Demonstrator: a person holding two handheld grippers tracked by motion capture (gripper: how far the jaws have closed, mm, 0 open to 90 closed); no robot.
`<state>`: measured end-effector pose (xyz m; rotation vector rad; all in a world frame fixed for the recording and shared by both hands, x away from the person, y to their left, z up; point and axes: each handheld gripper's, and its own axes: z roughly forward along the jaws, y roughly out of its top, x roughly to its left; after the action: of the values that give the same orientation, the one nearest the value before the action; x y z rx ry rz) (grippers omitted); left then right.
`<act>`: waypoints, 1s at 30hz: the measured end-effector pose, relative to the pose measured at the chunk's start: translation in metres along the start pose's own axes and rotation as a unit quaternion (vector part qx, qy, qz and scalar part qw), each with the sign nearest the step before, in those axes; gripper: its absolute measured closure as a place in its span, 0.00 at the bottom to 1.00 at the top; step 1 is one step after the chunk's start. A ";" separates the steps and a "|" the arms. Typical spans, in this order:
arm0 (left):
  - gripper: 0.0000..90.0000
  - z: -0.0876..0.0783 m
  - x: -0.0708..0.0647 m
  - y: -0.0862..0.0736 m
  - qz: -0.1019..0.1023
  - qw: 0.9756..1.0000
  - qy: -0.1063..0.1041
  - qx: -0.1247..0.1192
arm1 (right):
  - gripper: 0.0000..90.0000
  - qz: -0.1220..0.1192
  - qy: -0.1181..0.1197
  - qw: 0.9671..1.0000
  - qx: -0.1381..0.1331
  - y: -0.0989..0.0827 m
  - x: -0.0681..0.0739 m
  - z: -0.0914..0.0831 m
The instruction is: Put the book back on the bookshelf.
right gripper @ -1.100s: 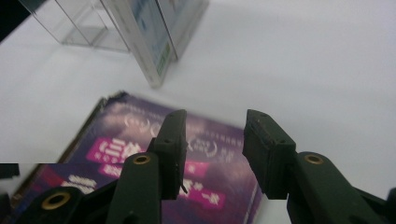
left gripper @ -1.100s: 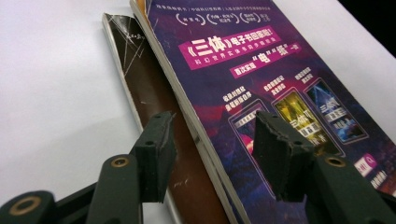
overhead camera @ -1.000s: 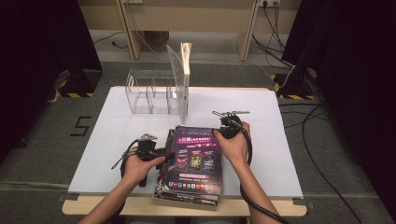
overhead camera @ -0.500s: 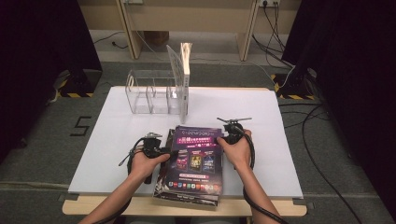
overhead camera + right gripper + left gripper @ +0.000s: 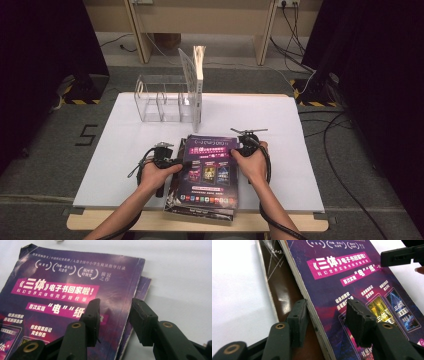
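We read this as the grasp step: the top book (image 5: 210,170) lies on a stack (image 5: 200,207) at the table's (image 5: 300,125) near edge. Left claw (image 5: 325,315) straddles its left edge, jaws apart and just been closing, not yet pressing. Right claw (image 5: 113,315) straddles the right edge, also apart (closing a little). Next we'd say both must pinch, lift level, then carry it to the clear rack (image 5: 167,100) farther back.
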<state>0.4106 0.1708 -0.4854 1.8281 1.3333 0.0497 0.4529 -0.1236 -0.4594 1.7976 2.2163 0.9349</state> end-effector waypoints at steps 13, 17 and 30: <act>0.58 -0.017 0.014 -0.007 -0.044 0.999 -0.002 -0.005 | 0.69 -0.026 0.013 0.999 0.016 -0.012 0.020 -0.002; 0.58 -0.021 0.017 -0.008 -0.050 0.999 0.014 -0.002 | 0.69 -0.039 0.018 0.999 0.020 -0.017 0.030 -0.001; 0.77 -0.041 0.020 -0.009 -0.127 0.989 -0.047 -0.061 | 0.69 -0.045 0.020 0.998 0.028 -0.023 0.043 -0.001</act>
<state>0.3920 0.2117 -0.4736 1.5288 1.4524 -0.0873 0.4212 -0.0866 -0.4593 1.7009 2.3475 0.9084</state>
